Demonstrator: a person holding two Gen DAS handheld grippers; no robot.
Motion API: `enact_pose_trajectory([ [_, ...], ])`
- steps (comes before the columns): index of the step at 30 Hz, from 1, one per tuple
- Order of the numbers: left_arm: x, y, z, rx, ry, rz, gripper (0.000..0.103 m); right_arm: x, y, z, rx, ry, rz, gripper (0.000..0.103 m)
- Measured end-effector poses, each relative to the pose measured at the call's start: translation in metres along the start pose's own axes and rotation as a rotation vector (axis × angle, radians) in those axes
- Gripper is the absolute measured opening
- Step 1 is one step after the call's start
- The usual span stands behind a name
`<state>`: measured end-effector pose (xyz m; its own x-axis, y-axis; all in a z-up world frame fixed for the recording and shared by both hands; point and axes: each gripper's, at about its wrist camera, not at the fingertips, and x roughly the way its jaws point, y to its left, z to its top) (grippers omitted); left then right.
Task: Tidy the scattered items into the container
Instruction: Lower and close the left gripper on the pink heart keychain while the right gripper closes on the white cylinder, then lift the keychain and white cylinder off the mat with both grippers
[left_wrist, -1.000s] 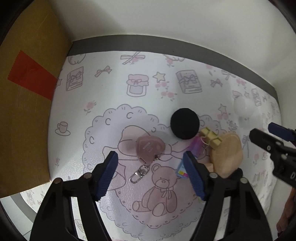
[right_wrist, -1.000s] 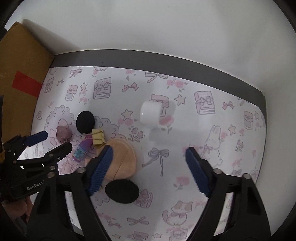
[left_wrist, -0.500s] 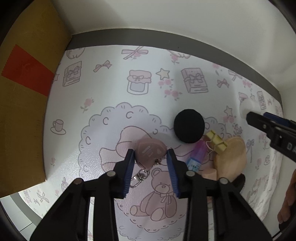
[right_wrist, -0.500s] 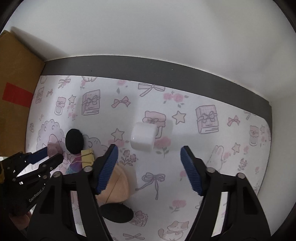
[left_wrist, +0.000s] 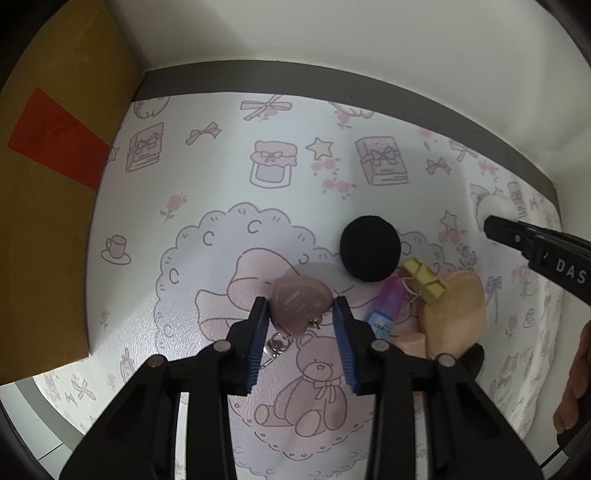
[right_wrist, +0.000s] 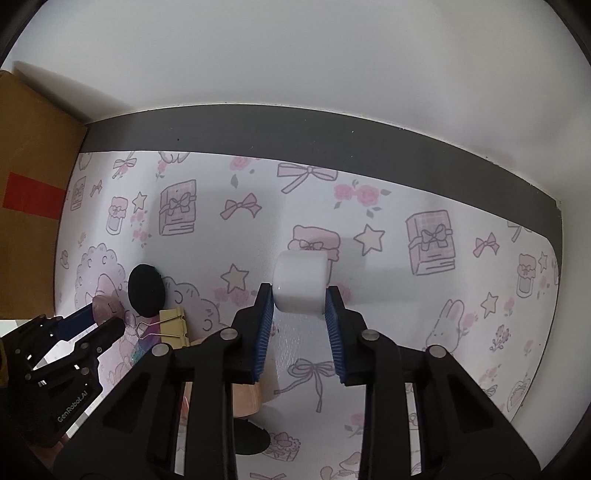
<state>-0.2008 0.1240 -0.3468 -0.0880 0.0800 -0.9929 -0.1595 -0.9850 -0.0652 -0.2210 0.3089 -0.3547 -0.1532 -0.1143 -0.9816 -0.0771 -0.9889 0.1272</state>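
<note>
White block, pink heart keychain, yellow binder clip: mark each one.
white block (right_wrist: 300, 286): right wrist view, middle of its front face.
pink heart keychain (left_wrist: 301, 302): left wrist view, centre of the heart.
yellow binder clip (left_wrist: 424, 282): left wrist view, middle of its body.

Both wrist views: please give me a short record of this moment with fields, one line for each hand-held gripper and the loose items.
surface: mat with pink cartoon print
left hand-held gripper: closed on the pink heart keychain
right hand-held gripper: jaws have just been closing, pads now against the white cylinder
loose items: black round pad, yellow binder clip, purple tube, tan wooden piece
side: brown cardboard box, left of mat
container: cannot tell which it is
</note>
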Motion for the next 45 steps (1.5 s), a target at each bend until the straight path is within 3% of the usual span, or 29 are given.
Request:
enact_pose_trajectory([
  [24, -0.049, -0.001, -0.015, -0.010, -0.109, 0.021, 0.035, -0.051, 0.005, -0.024, -0.033, -0.065, 0.028, 0.029],
  [45, -0.155, 0.037, -0.021, 0.103, -0.279, -0.074, 0.035, -0.145, 0.064, -0.074, 0.031, -0.174, -0.002, 0.029],
])
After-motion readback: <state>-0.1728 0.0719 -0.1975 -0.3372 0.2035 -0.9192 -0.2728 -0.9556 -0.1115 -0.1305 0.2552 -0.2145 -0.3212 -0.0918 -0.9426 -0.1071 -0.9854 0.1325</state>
